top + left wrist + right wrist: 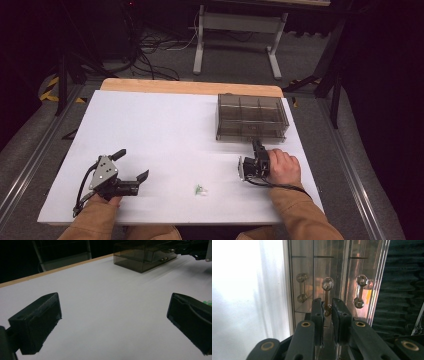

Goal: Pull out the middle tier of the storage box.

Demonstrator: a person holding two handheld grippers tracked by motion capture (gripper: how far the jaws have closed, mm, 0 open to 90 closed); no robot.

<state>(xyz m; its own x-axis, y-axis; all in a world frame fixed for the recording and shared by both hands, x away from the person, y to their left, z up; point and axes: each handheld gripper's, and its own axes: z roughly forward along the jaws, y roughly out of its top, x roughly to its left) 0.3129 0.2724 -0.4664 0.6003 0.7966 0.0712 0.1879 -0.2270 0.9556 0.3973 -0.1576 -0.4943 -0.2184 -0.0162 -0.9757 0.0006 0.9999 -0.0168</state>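
A smoky clear drawer box [252, 117] with three drawers stands at the table's far right. My right gripper [257, 146] reaches its front face. In the right gripper view the jaws [327, 308] are shut on the middle drawer's handle [327, 293], with the other two handles [301, 287] [361, 291] on either side. My left gripper [131, 165] rests low at the table's near left, its jaws wide open with nothing between them [113, 315]. The box [142, 255] and the right gripper [193, 250] also appear far off in the left gripper view.
A small green-and-white item [201, 190] lies on the white table top [165, 130] near the front edge between the hands; its tip [208, 302] peeks past the left gripper's right jaw. Beyond the table's wooden far edge stand a frame's legs and cables.
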